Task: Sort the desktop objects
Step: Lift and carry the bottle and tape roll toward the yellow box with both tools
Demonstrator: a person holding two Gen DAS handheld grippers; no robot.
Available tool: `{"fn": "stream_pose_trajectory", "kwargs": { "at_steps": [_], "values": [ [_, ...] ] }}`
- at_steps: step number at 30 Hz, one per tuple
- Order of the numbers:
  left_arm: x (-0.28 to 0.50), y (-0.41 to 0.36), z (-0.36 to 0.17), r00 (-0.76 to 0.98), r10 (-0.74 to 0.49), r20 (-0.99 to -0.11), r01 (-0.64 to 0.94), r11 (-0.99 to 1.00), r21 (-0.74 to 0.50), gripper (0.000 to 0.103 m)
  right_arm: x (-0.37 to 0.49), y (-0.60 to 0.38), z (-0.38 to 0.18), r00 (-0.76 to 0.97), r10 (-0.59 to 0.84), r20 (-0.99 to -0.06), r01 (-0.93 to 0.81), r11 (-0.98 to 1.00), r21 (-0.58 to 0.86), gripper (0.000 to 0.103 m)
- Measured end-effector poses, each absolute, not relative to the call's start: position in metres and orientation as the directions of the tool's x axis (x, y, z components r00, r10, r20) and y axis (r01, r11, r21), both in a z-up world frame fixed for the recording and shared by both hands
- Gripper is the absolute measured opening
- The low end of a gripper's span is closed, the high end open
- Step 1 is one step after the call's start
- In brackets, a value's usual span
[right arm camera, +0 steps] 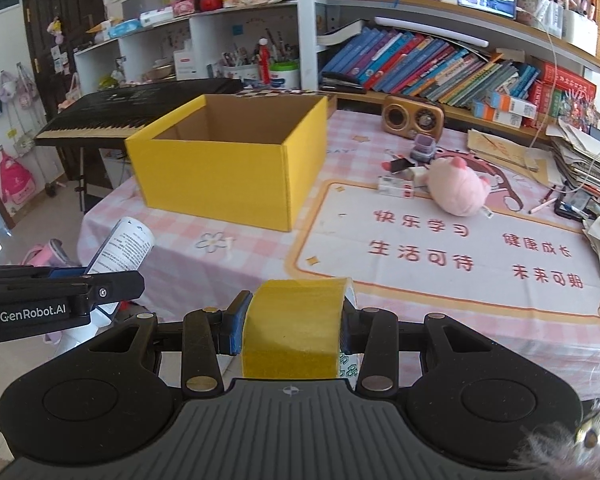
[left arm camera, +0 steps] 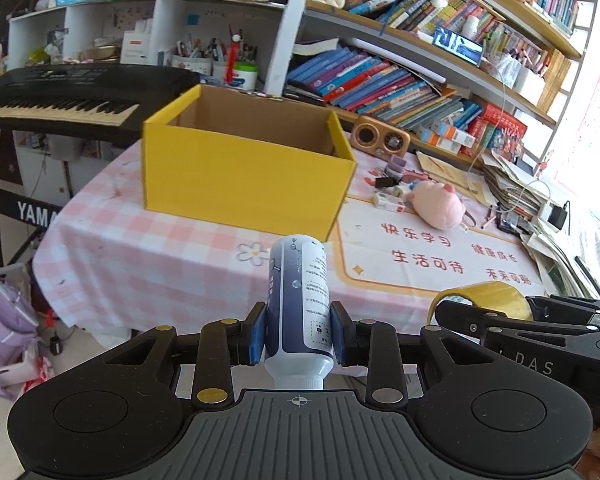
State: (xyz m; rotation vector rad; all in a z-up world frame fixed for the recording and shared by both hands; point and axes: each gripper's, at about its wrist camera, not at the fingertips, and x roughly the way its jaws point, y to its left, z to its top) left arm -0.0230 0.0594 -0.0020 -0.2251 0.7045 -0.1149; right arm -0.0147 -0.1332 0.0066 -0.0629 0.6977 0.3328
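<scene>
Pink checked table (right arm camera: pixel 260 256) with yellow box (right arm camera: pixel 228 168), under crowded bookshelves (right arm camera: pixel 440 64). Left fingers (left arm camera: pixel 256 336) pinching blue bottle (left arm camera: pixel 300 304), cap hidden; right fingers (right arm camera: pixel 234 326) clamping yellow tape roll (right arm camera: pixel 292 328).

"YAMA" shows on the keyboard stand (left arm camera: pixel 36 214), "GenRobot.AI" on the left gripper (right arm camera: pixel 108 280), "DAS" on the right gripper (left arm camera: pixel 440 312).

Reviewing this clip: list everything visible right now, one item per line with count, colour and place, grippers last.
box: one, yellow, open, on the table's far left
bottle: one, blue and white, between the left pads
tape roll: one, yellow, between the right pads
plush pig: one, pink, lying right of the box
radio: one, brown, at the table's back edge
tablecloth: one, pink and white check
keyboard: one, black, left of the table
left gripper: shut on the bottle
right gripper: shut on the tape roll
</scene>
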Motion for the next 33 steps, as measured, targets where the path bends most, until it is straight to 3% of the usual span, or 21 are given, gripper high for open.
{"fn": "stream_pose_trajectory", "kwargs": {
  "at_steps": [33],
  "values": [
    [-0.035,0.099,0.004,0.79,-0.15,-0.595,-0.007,0.967,-0.254,0.031,-0.018,-0.089,0.014,0.711,0.323,-0.625,-0.385,0.922,0.038,0.039]
  ]
}}
